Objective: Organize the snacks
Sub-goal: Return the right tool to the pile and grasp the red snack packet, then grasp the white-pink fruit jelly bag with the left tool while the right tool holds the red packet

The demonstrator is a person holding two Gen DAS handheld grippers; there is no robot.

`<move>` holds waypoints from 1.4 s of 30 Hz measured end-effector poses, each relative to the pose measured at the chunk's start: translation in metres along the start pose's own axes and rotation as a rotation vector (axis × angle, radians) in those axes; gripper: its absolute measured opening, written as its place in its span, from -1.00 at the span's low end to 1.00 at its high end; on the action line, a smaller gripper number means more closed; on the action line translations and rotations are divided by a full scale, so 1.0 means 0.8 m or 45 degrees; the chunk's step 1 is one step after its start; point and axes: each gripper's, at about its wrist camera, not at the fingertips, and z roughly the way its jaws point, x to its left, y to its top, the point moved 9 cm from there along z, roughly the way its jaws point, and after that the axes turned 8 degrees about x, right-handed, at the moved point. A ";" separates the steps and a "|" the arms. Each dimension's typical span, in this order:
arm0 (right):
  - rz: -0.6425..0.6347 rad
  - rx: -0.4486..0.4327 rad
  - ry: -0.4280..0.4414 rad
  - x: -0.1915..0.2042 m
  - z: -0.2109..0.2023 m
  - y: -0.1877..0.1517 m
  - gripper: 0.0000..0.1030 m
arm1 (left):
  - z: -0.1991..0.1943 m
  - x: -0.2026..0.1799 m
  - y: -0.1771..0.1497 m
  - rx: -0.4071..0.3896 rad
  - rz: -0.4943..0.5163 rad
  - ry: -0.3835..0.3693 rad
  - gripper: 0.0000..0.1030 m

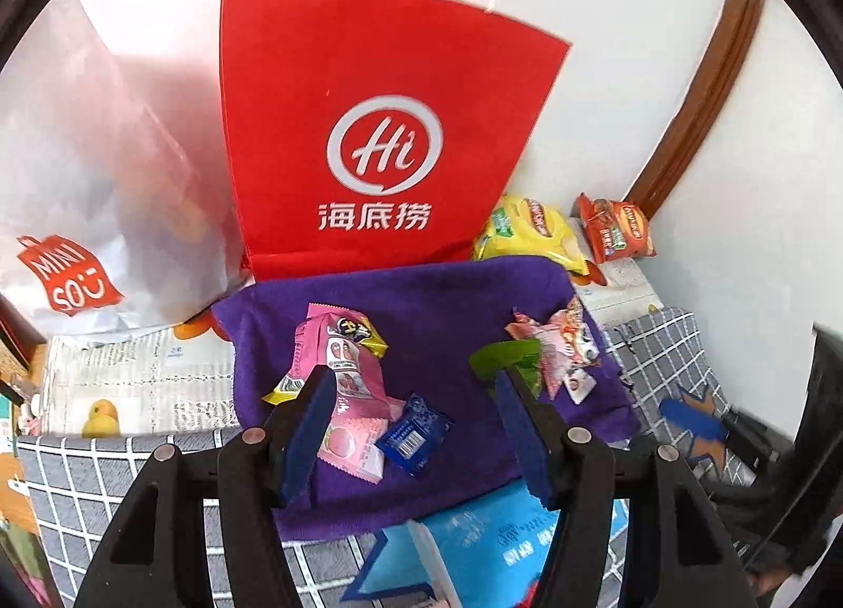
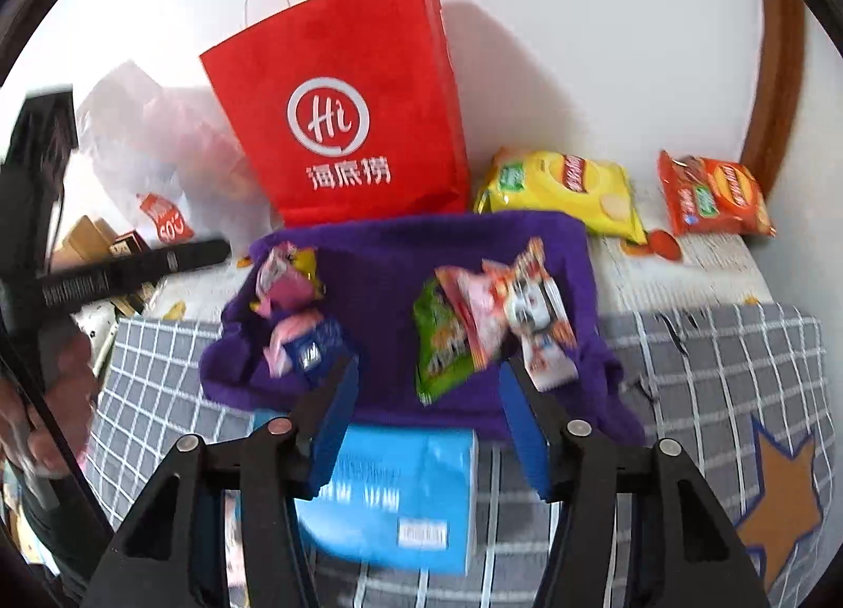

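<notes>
**Both grippers empty above the snack cloth**

Blue pads of the left gripper stand partly apart with nothing between them; the right gripper is likewise part-open and empty. Just ahead of the left fingers lies the pink snack packet, its long axis running away from the fingers, with a small blue packet touching its near end. Ahead of the right fingers the green packet lies lengthwise too, overlapped by a pink-and-white packet. All rest on the purple cloth. Each hand looks nearer its own cluster. Beyond stands the red paper bag, with yellow chips and orange chips further right. Bare cloth separates the clusters, leaving room to descend; a blue box sits below the fingers.
</notes>
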 end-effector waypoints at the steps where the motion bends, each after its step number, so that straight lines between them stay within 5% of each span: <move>1: 0.004 0.001 -0.008 0.000 -0.003 -0.010 0.08 | -0.006 -0.003 -0.001 -0.008 0.003 0.001 0.18; 8: 0.030 0.010 0.049 0.017 -0.029 -0.065 0.06 | -0.045 -0.019 -0.035 -0.038 0.023 0.003 0.20; 19: -0.049 0.118 0.229 0.084 0.001 -0.163 0.13 | -0.067 0.037 -0.133 -0.014 -0.051 0.120 0.21; 29: 0.070 0.124 0.278 0.085 0.041 -0.160 0.11 | -0.040 0.076 -0.225 0.061 -0.207 0.056 0.21; 32: 0.081 0.131 0.327 0.087 0.047 -0.158 -0.34 | -0.031 0.074 -0.242 0.087 -0.215 0.041 0.21; 33: 0.077 0.135 0.325 0.088 0.047 -0.158 -0.35 | -0.029 0.073 -0.245 0.091 -0.217 0.040 0.21; 39: 0.048 0.039 0.288 0.076 0.011 -0.163 -0.35 | -0.009 0.046 -0.264 0.119 -0.198 -0.033 0.21; 42: 0.038 -0.015 0.232 0.058 -0.010 -0.168 -0.35 | -0.001 0.047 -0.270 0.120 -0.152 0.051 0.21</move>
